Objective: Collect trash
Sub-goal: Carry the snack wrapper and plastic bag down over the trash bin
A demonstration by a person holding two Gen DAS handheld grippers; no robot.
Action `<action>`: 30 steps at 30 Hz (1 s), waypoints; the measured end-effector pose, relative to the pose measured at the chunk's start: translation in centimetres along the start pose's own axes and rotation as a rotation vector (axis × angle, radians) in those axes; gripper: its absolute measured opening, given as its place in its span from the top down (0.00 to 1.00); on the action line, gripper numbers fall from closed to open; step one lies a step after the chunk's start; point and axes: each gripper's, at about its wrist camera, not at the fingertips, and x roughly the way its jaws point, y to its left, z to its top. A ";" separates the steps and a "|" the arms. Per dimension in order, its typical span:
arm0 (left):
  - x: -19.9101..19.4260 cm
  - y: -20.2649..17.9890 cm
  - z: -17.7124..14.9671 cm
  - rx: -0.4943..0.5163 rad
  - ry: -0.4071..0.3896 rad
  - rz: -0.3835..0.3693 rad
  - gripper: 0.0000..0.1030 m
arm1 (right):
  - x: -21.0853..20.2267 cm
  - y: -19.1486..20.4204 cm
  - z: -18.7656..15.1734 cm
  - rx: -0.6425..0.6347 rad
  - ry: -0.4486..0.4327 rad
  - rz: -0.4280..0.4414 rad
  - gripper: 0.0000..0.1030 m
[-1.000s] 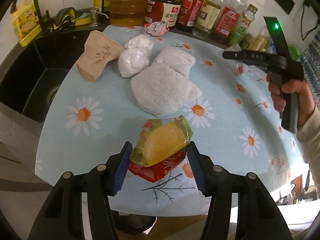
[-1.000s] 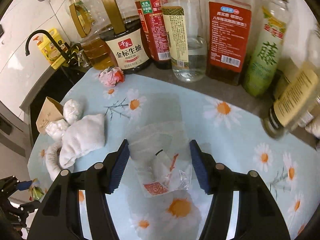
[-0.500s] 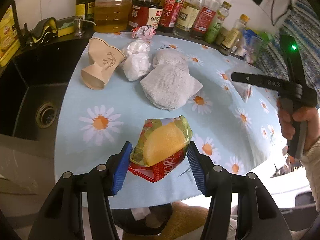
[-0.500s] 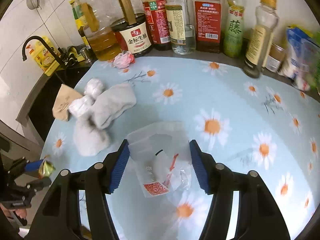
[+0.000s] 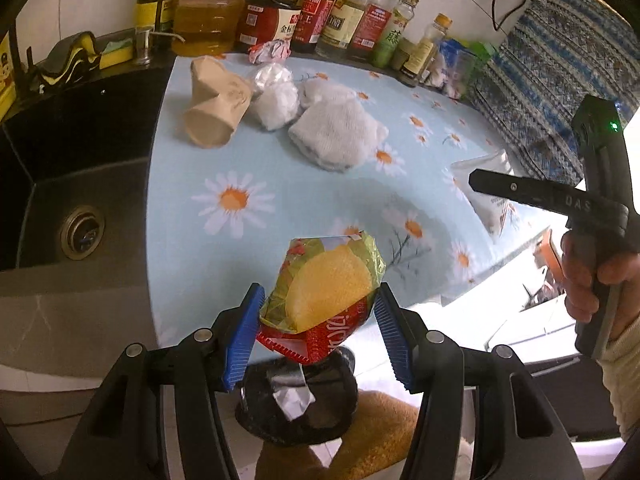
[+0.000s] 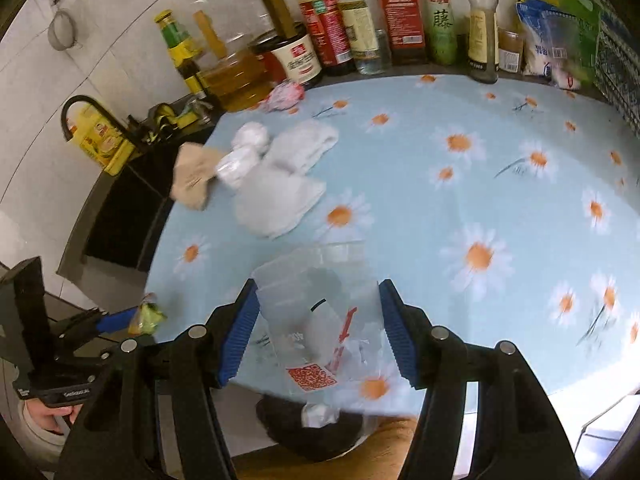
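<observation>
- Crinkled foil, green and yellow over red: your left gripper (image 5: 318,336) is pinching a chip bag (image 5: 324,300) between its blue pads, lifted off the table near its front edge.
- That bag is standing with its long axis running away from the camera, its green-and-yellow end pointing out toward the daisy-print tablecloth (image 5: 280,184) and its red end hanging back toward you.
- Your right gripper (image 6: 318,332) is clamping a clear plastic bag (image 6: 320,312), both pads pressing its sides; its folded upper edge is pointing toward the bottles and its end with the red square code is drooping toward you.
- In the left wrist view, you are seeing the same clear bag hanging below the right gripper at the table's right edge, held in a hand (image 5: 592,280).
- Below both grippers, a dark trash bin (image 5: 298,404) with white paper in it is sitting on the floor just past the table edge.
- On the table, a crushed brown paper cup (image 5: 216,110) is lying on its side, open mouth facing the front edge, touching white crumpled tissues (image 5: 276,100) beside a white cloth (image 5: 336,136).
- A pink-and-white wrapper (image 5: 270,50) is lying near the bottles (image 5: 340,16); the black sink (image 5: 76,184) is sitting to the left.
</observation>
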 end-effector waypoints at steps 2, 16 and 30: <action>-0.5 0.2 -0.7 0.007 0.004 -0.004 0.47 | -0.2 1.0 -0.9 0.000 0.001 0.011 0.41; -0.5 0.1 -5.4 -0.011 0.078 -0.022 0.47 | 1.2 3.8 -7.1 -0.003 0.067 0.143 0.41; 4.7 -0.2 -12.5 -0.094 0.292 0.009 0.47 | 5.4 2.6 -13.6 0.020 0.250 0.188 0.41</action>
